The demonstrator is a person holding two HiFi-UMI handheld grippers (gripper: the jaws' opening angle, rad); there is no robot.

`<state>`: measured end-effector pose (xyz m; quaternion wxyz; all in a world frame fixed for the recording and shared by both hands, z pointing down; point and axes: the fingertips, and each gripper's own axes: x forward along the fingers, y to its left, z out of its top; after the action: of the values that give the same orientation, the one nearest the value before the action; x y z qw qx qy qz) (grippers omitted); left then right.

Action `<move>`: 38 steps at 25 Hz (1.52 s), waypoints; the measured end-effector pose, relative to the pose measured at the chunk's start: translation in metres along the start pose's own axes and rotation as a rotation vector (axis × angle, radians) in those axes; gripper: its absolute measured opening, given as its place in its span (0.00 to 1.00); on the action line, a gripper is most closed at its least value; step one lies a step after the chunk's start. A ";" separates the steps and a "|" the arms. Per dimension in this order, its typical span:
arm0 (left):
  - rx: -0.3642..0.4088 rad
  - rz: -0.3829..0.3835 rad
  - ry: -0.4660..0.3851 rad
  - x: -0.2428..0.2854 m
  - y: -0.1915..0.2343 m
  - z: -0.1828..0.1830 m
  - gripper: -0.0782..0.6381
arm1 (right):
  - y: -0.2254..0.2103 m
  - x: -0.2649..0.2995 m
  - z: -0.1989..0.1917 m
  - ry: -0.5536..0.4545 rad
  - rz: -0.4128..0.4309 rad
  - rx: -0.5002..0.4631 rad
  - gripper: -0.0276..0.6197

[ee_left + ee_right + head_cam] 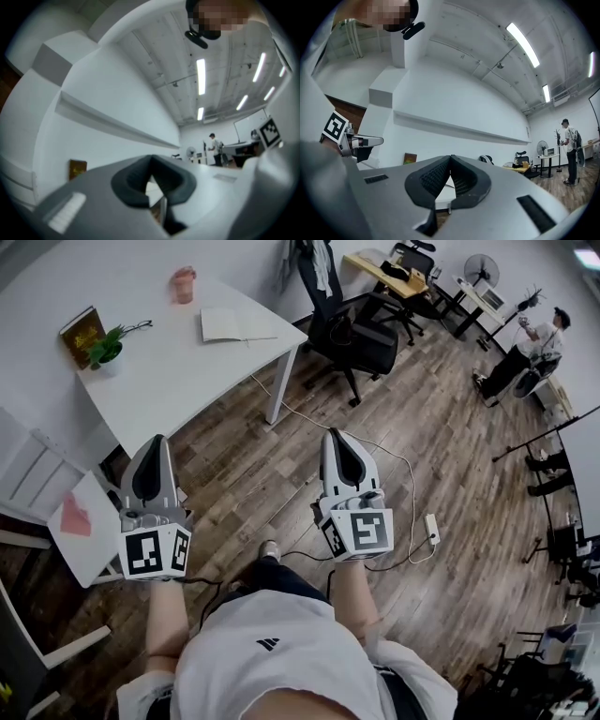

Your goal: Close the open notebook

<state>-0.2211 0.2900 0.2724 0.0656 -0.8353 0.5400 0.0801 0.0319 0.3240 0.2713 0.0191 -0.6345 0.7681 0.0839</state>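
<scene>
The open notebook [236,324] lies flat with pale pages on the far right part of the white table [178,371], well ahead of both grippers. My left gripper [156,441] is held over the wooden floor before the table's near edge, its jaws closed together with nothing between them. My right gripper [337,435] is level with it, to the right of the table leg, also shut and empty. In the left gripper view the jaws [151,160] meet at their tips; the right gripper view shows the same [450,159]. I cannot make out the notebook in either gripper view.
On the table stand a pink cup [184,284], a brown book [82,336] and a small green plant [108,347]. A black office chair [361,336] is right of the table. A cable and power strip [431,527] lie on the floor. A white chair [82,523] stands at left. A person [530,345] is far off.
</scene>
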 end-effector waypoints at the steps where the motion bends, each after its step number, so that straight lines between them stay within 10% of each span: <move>1: 0.001 0.003 0.001 0.006 -0.001 -0.001 0.12 | -0.005 0.006 -0.002 -0.002 0.004 0.004 0.03; 38: 0.033 0.073 0.023 0.200 -0.009 -0.045 0.12 | -0.119 0.181 -0.051 -0.004 0.108 0.044 0.03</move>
<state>-0.1294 0.1065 0.2760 0.0701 -0.8146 0.5721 0.0641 0.1172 0.1186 0.2845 0.0303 -0.5914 0.8028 0.0692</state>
